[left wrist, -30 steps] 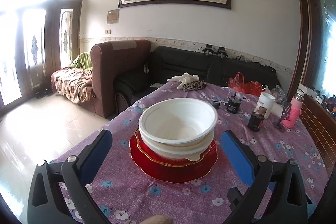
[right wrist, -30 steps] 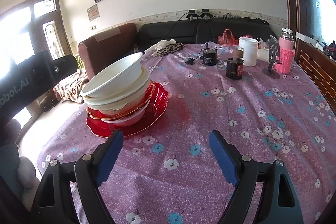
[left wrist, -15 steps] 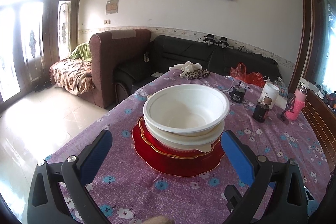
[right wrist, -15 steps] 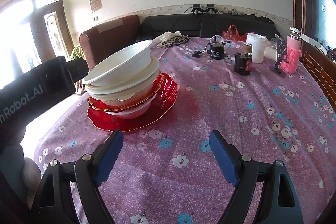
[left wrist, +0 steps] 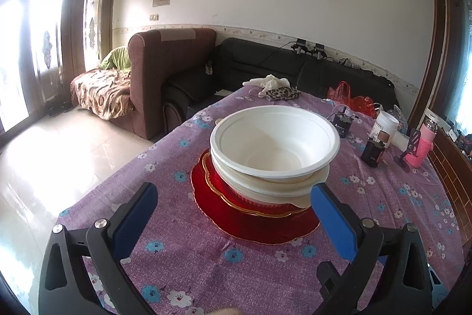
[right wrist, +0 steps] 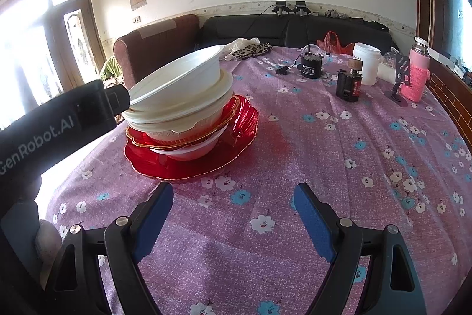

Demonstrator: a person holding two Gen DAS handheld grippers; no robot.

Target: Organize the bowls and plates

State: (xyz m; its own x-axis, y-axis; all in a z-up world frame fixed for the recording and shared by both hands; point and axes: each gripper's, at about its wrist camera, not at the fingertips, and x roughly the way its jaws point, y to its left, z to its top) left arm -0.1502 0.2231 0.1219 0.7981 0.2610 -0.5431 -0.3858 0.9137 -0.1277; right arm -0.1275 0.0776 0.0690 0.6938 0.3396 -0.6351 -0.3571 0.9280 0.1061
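A stack of dishes stands on the purple flowered tablecloth (left wrist: 183, 262). A large red plate (left wrist: 259, 226) is at the bottom, with a gold-rimmed red plate and white bowls on it. A tilted white bowl (left wrist: 274, 143) is on top. The stack also shows in the right wrist view (right wrist: 183, 114). My left gripper (left wrist: 233, 214) is open and empty, just in front of the stack. My right gripper (right wrist: 233, 214) is open and empty, low over the cloth to the right of the stack. The left gripper's black body (right wrist: 59, 120) reaches the stack's left side.
At the table's far right stand a pink bottle (right wrist: 416, 78), a white jar (right wrist: 365, 64), two small black devices (right wrist: 349, 84) and a phone stand. A cloth bundle (left wrist: 274, 87) lies at the far edge. Sofas stand behind the table.
Both grippers have moved closer to the stack, which looks larger in both views. The stack itself has not moved. Both jaws stay open.
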